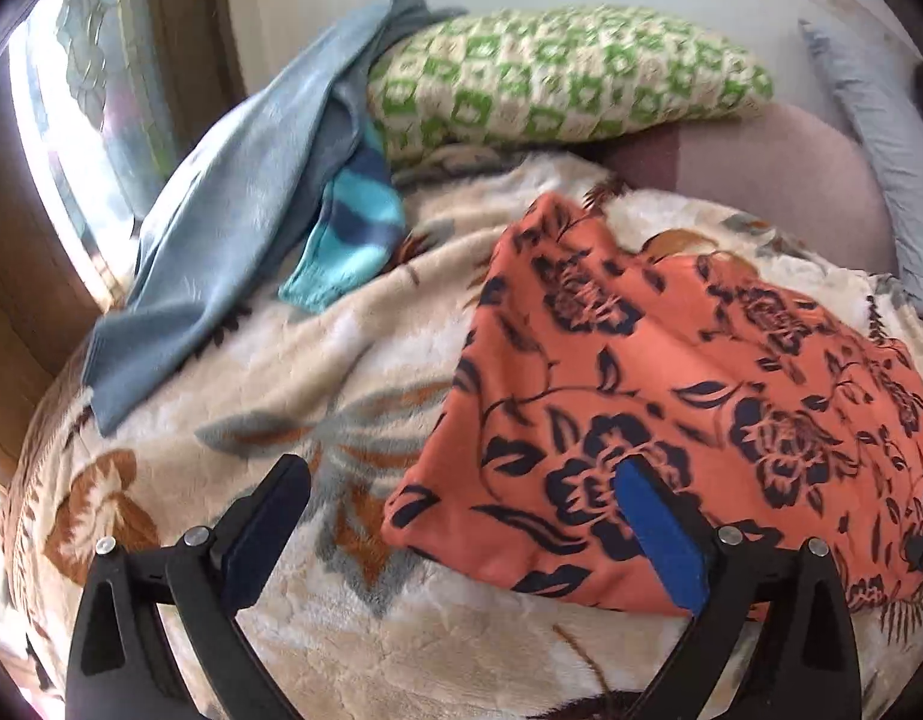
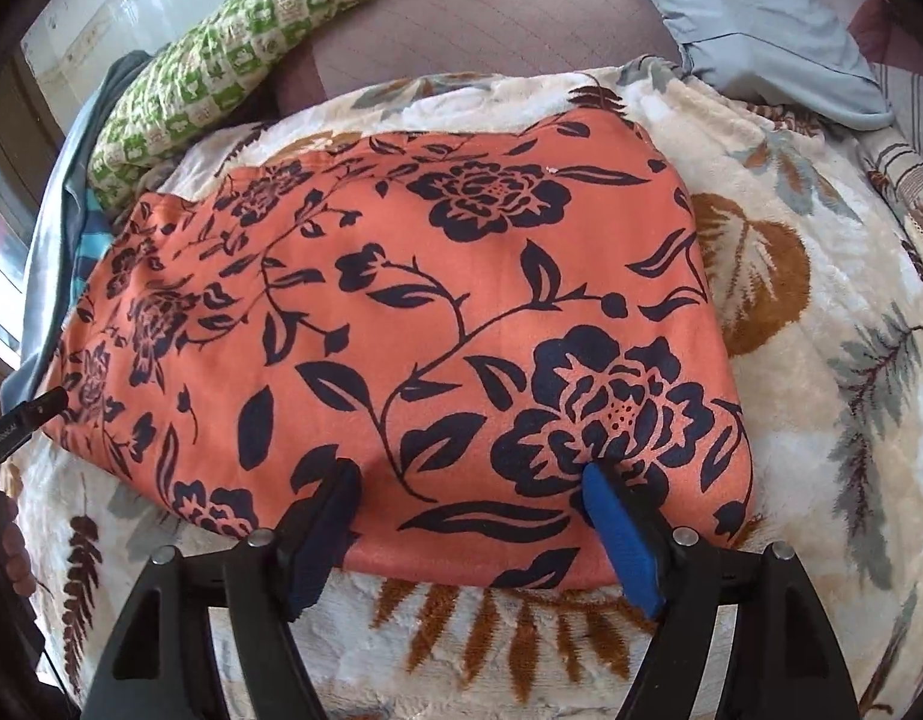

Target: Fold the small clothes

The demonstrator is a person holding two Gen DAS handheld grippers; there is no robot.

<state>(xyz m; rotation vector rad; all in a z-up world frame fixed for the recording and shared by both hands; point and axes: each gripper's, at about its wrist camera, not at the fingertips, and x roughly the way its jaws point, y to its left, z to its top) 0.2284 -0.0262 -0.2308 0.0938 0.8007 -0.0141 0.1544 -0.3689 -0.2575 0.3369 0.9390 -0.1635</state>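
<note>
Already folded flat, the orange floral garment (image 2: 401, 312) lay mid-bed on the fleece blanket (image 2: 821, 420). Both the left claw (image 1: 461, 516) and right claw (image 2: 470, 510) stood wide open, holding nothing, over its near edge. Likely next: gripping that edge for another fold.

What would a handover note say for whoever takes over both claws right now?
Left claw: open, holding nothing, at the near left corner of the orange floral garment.
Right claw: open, holding nothing, over the garment's near edge.
The garment lies fairly flat on the leaf-print blanket.
Grey-blue garment and a striped turquoise piece lie crumpled beside the green patterned pillow.
Done: orange piece laid out, possibly folded once; hard to tell.
Left: finish it, then fold the other two.
</note>
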